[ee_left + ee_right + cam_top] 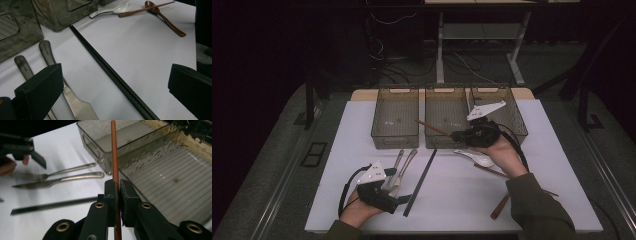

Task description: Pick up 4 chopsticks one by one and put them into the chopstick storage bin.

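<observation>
At the left, the left gripper stood released on the white table, just beside a long black chopstick. To the right, the right gripper was clenched on a slim reddish-brown wooden chopstick, which jutted from its jaws over the middle smoky clear plastic bin.

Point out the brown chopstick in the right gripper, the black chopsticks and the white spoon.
brown chopstick point(114, 152), right gripper view, shaft above the jaws.
black chopsticks point(107, 67), left gripper view, mid-length.
white spoon point(122, 7), left gripper view, bowl.

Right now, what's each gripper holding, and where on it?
Right gripper: brown chopstick, clamped partway along its shaft, near one end. Left gripper: open, nothing held.
</observation>
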The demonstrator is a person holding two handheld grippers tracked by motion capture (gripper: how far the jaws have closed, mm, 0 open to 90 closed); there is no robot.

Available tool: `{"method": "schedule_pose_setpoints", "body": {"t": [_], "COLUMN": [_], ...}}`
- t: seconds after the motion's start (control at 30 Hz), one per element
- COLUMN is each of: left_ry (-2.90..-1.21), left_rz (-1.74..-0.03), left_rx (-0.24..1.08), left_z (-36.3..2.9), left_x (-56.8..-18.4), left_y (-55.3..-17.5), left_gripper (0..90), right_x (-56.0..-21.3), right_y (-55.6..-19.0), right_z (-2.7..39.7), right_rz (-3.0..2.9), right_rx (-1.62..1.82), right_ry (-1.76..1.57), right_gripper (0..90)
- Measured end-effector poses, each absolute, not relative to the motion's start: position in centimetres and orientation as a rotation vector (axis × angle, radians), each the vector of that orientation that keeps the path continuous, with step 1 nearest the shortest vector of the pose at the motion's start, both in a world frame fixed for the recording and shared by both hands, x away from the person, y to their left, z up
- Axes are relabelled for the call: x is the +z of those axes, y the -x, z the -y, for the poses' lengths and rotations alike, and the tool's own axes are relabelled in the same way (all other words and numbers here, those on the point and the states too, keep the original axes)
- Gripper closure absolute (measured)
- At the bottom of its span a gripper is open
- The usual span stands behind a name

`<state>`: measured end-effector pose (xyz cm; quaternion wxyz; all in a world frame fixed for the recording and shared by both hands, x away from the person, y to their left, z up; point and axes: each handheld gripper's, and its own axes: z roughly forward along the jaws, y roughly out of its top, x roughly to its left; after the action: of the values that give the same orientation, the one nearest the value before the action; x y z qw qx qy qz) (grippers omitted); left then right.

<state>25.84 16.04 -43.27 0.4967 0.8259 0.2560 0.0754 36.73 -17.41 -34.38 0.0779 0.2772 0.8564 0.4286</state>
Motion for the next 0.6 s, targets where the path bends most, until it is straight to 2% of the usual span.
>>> {"method": "schedule_pose_setpoints", "body": {"t": [0.6], "left_ry": [-1.997], "left_rz": [-0.623], "left_rx": [0.179], "left_z": [-16.0], "left_x": [-43.3], "left_y": [-25.8], "left_gripper": [0.0], "right_x": [-33.4], "right_y": [-41.8], "right_z": [11.0], "right_rz": [-2.537], "right_rx": [1.202], "right_ry": [-0.93], "right_gripper": [83.8]}}
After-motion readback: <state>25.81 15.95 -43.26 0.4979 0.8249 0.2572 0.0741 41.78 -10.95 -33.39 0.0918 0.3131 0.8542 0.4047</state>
